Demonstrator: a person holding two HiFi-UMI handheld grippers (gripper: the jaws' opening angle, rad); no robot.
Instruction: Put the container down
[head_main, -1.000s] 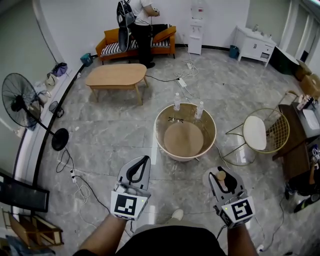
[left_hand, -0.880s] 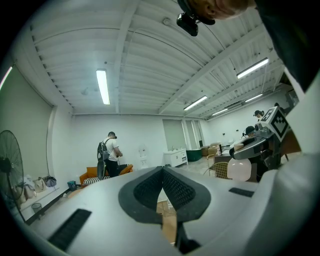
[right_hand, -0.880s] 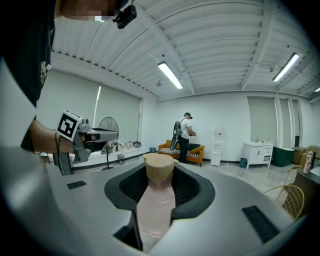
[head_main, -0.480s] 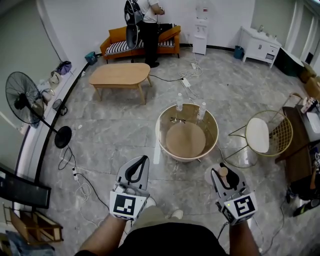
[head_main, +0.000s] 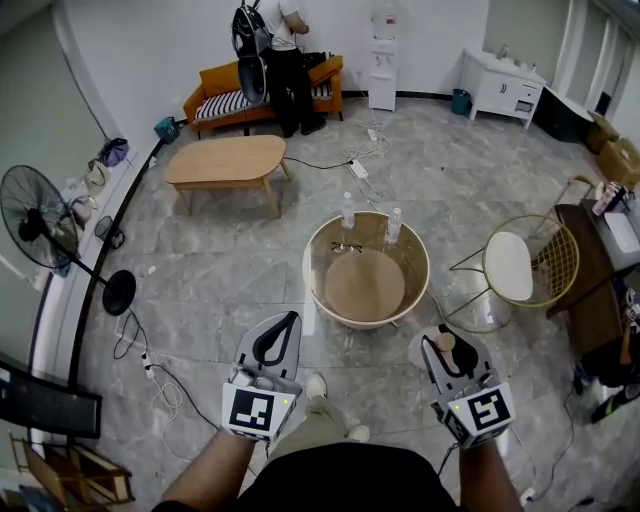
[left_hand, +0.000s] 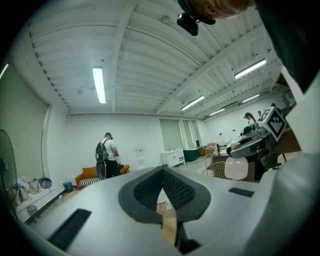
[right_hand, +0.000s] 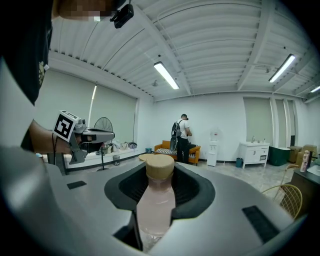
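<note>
1. One tan-capped container is held clamped in the jaws of the right gripper, lower right.
2. The left gripper is seen closed on nothing, lower centre.
3. Two bottles are counted on one round table at centre, with one chair to its right.

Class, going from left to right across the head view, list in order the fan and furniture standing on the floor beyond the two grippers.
Standing fan → wooden coffee table → round table → wire chair.
</note>
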